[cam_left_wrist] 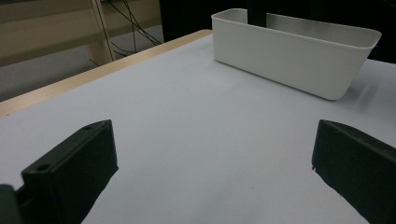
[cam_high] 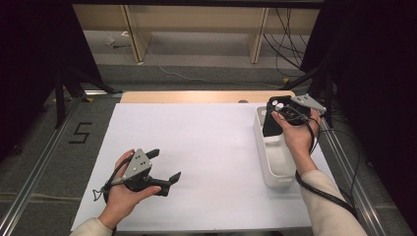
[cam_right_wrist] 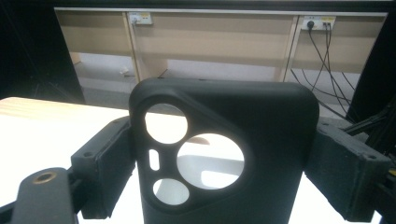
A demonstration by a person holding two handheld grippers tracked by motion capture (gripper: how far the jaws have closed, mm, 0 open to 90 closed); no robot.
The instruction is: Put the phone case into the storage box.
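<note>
Table (cam_high: 196, 147): white surface with a wooden strip along the far edge. On the grey floor to its left, a marking in black tape reads "5" (cam_high: 80, 132); no other legible writing or brand is visible.

Bin (cam_high: 275, 162): white, oblong, near the table's right edge, long axis running from the near side to the far side. In the left gripper view the bin (cam_left_wrist: 299, 60) shows its long side wall; its interior is hidden from that angle.

Phone case (cam_right_wrist: 224, 154): black, clamped across its width between the jaws of the right gripper (cam_right_wrist: 219, 172). Long axis roughly upright, the end with the camera cut-outs uppermost. The lower end is cut off by the frame edge. In the high view the phone case (cam_high: 273, 118) is held above the far end of the bin, partly covered by the right gripper (cam_high: 290, 115).

Left gripper (cam_high: 164, 167): held low over the near left part of the table, jaws spread wide, nothing between them.
</note>
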